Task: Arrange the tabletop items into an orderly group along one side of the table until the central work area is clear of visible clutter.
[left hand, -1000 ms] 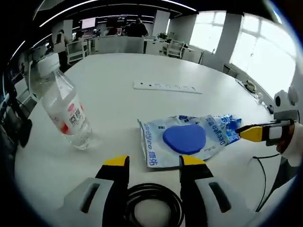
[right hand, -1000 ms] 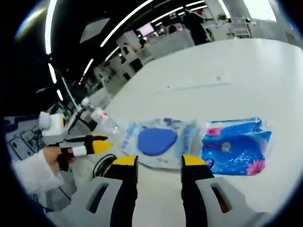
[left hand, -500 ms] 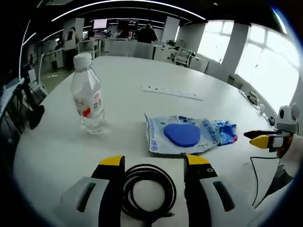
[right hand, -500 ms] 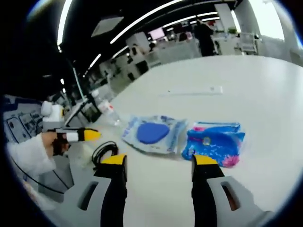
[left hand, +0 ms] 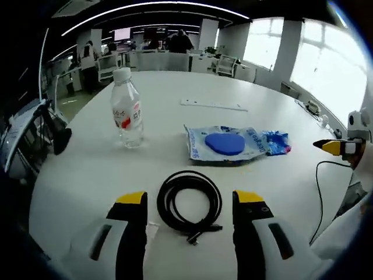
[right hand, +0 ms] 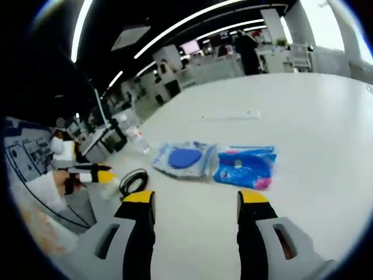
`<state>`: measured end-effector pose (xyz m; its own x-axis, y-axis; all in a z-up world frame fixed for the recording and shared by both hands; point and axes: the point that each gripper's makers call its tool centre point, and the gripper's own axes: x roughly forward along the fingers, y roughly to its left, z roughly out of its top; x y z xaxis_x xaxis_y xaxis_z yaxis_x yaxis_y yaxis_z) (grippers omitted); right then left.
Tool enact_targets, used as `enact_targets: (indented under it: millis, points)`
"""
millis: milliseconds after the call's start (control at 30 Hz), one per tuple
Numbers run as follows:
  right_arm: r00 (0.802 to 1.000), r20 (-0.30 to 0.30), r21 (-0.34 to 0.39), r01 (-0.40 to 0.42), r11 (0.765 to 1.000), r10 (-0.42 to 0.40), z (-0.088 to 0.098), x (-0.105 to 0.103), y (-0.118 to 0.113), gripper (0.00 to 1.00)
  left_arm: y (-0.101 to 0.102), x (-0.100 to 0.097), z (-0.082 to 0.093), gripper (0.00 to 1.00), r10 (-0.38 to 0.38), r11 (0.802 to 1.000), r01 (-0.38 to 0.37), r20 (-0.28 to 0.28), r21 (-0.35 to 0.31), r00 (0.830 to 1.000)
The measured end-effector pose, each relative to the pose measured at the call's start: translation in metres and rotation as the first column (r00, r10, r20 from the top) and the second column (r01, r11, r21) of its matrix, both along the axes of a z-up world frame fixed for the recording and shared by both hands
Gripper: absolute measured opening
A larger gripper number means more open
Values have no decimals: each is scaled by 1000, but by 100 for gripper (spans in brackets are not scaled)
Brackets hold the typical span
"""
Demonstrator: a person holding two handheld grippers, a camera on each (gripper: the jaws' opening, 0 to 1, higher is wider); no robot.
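On the round white table [left hand: 175, 87] stand a clear water bottle [left hand: 128, 116] with a red label, a white wipes pack with a blue lid [left hand: 224, 143], a blue packet [left hand: 274, 142] touching its right end, and a coiled black cable [left hand: 165, 204]. My left gripper [left hand: 190, 198] is open above the near table edge, and the cable lies ahead between its jaws. My right gripper [right hand: 195, 198] is open over bare table, short of the blue packet [right hand: 245, 168] and wipes pack [right hand: 183, 158]. The bottle [right hand: 139, 140] and the cable [right hand: 133, 182] lie to the left there.
A white power strip [left hand: 213, 105] lies beyond the packs. A thin black wire [left hand: 317, 192] hangs off the table's right edge below the right gripper [left hand: 332, 147]. Dark equipment [left hand: 55, 137] stands by the left edge. Desks, chairs and people are far behind.
Both grippers have drawn back from the items, so everything looks smaller and farther. The whole cable coil now shows between the left jaws. The items themselves have not shifted.
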<state>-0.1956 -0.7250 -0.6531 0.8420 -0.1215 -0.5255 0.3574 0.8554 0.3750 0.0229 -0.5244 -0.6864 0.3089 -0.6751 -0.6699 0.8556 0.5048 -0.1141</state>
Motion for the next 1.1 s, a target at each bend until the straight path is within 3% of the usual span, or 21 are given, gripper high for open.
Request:
enact_targets:
  millis: [67,200,300,600,900,967,1033,1100]
  points:
    - [1000,-2,15,6,1000,-6,-2,-7,1,55,7,-2,-2,60,16,1000,-17,-23,-5,1000]
    - [999,-37,-1,10,1000,-10,-7,-20,4,52,19,-4,-3,61,31,999,-30,-21,10,999]
    - [999,-32,22,36,999,-35,-10,-24,4,51,28,-3,-4,61,54,998,-54,-26,11,998]
    - [999,-33,42,25,999,-23,-12,-19,8,51,39,2,-3,58,100,995,-99,-27,18,995]
    - [999,-30,68,14,998,-12,-14,-17,13,50,39,4,0,57,111,994,-110,-27,7,994]
    - [999,-29,71,18,997,-16,-15,-17,13,50,39,5,0,57,106,994,-106,-16,19,994]
    - [999,-27,76,24,997,-22,-15,-17,12,50,43,10,2,56,80,995,-83,46,56,996]
    - [999,-25,75,26,997,-24,-15,-18,12,50,45,13,3,56,75,995,-80,62,67,995]
